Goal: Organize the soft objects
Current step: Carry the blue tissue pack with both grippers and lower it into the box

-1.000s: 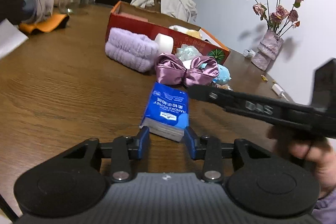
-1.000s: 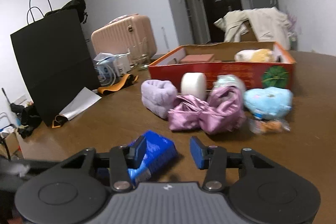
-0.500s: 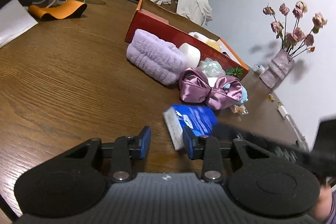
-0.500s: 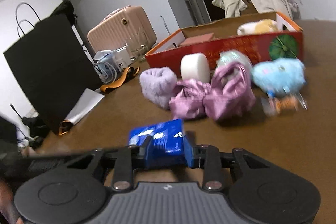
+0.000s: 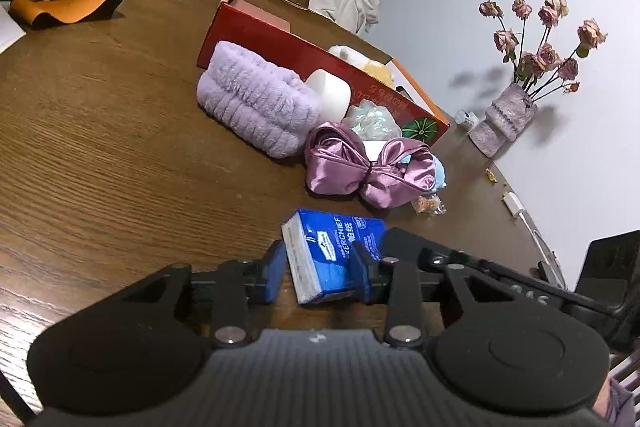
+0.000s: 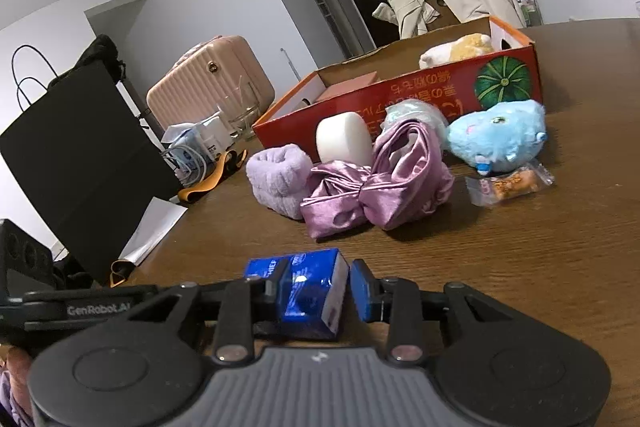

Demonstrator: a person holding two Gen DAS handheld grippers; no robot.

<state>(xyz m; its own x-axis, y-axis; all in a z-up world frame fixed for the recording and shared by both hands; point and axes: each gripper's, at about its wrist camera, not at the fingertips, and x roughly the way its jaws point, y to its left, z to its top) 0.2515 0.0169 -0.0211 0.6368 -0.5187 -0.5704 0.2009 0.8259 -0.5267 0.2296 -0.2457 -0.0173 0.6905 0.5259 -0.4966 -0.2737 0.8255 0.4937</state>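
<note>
A blue tissue pack hovers just over the wooden table, tilted. My right gripper is shut on it, both pads against its sides. Its fingers reach in from the right in the left wrist view. My left gripper straddles the pack's near end; the right pad touches it and a sliver of gap shows at the left pad. Beyond lie a purple satin bow, a lilac fluffy band, a white sponge and a blue plush.
A red cardboard box with a yellow plush inside stands behind the pile. A snack packet lies by the blue plush. A vase of dried roses and a white cable sit at the right edge, a black bag far left.
My right gripper closed on the tissue pack and turned it off the table. My left gripper swung across, so the pack now sits between its fingers.
</note>
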